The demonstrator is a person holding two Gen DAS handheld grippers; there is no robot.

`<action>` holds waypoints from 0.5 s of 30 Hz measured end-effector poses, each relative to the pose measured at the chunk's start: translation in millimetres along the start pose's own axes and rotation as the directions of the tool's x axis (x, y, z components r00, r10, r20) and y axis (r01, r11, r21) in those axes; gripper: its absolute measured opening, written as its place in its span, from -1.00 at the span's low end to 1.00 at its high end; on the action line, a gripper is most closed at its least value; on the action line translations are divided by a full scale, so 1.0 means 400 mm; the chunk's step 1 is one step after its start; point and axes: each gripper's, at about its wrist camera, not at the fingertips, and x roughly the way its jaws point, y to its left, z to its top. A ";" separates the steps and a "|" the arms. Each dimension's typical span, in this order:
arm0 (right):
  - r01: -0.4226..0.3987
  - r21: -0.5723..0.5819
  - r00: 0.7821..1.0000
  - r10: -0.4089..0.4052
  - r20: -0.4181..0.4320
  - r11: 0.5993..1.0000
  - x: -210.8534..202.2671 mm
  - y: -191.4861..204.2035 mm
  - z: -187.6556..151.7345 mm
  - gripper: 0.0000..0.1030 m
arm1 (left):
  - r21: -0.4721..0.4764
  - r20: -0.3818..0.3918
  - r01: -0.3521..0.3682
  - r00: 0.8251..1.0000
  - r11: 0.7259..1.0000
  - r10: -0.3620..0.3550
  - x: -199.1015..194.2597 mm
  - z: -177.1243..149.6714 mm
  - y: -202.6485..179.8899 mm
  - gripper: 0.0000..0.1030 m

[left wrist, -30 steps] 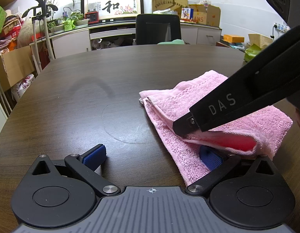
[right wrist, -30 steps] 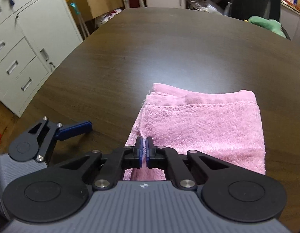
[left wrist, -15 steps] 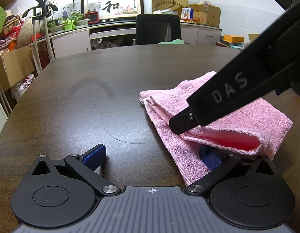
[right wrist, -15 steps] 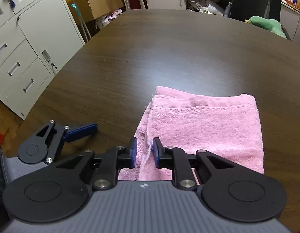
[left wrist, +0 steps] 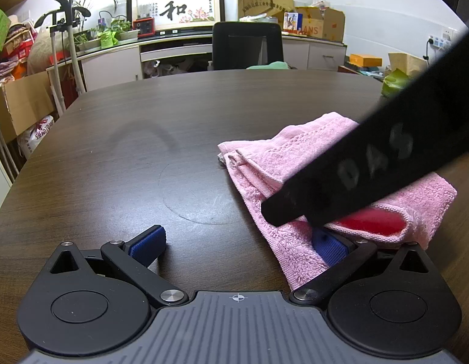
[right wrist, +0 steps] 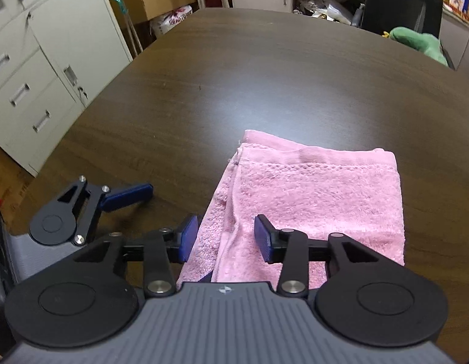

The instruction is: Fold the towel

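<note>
1. We found the table [right wrist: 264,69], a dark wood top, carrying one task item only: the pink towel [right wrist: 319,194]. It lay on the near part of the table, just ahead of both claws.
2. We judged the towel already folded into a compact rectangle of several layers. The stacked edges showed along its left side in the right wrist view, and its far edge ran fairly straight.
3. We noted one untidy spot in the left wrist view: the near corner of the top layer stood lifted, showing a red gap beneath it. The fold was therefore not fully flat there.
4. We recorded the right claw [right wrist: 224,236] with its jaws opening. The towel's near left edge lay between the blue pads, but the pads did not press on it; we read this as a release.
5. We recorded the left claw [left wrist: 239,244] wide apart and gripping nothing. Its right pad [left wrist: 329,247] rested on the towel's near edge, under the lifted layer; its left pad [left wrist: 148,244] sat over bare table.
6. We judged the task nearly complete. What remained, at most, was flattening the lifted corner and withdrawing both claws.
</note>
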 end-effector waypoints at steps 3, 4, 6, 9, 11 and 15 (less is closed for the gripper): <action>0.050 -0.052 0.998 -0.051 -0.021 0.997 0.014 0.027 -0.005 -0.18 | 0.000 0.000 0.000 1.000 1.000 0.000 0.000 0.000 0.000 1.00; 0.060 -0.063 0.998 -0.061 -0.024 0.996 0.018 0.034 -0.006 -0.21 | 0.000 0.000 0.000 1.000 1.000 0.000 0.000 0.000 0.000 1.00; 0.072 -0.076 0.997 -0.074 -0.025 0.995 0.022 0.040 -0.010 -0.30 | 0.000 0.000 0.000 1.000 1.000 0.000 -0.002 -0.001 0.000 1.00; 0.070 -0.082 0.996 -0.074 -0.041 0.994 0.028 0.032 -0.010 -0.40 | 0.000 0.000 0.001 1.000 1.000 -0.001 -0.002 -0.001 0.000 1.00; 0.057 -0.067 0.997 -0.061 -0.054 0.996 0.030 0.019 -0.008 -0.43 | -0.001 0.000 0.001 1.000 1.000 -0.001 -0.002 -0.002 0.000 1.00; 0.035 -0.051 0.996 -0.039 -0.076 0.998 0.030 0.007 -0.001 -0.43 | -0.001 0.000 0.001 1.000 1.000 -0.001 -0.003 -0.002 0.000 1.00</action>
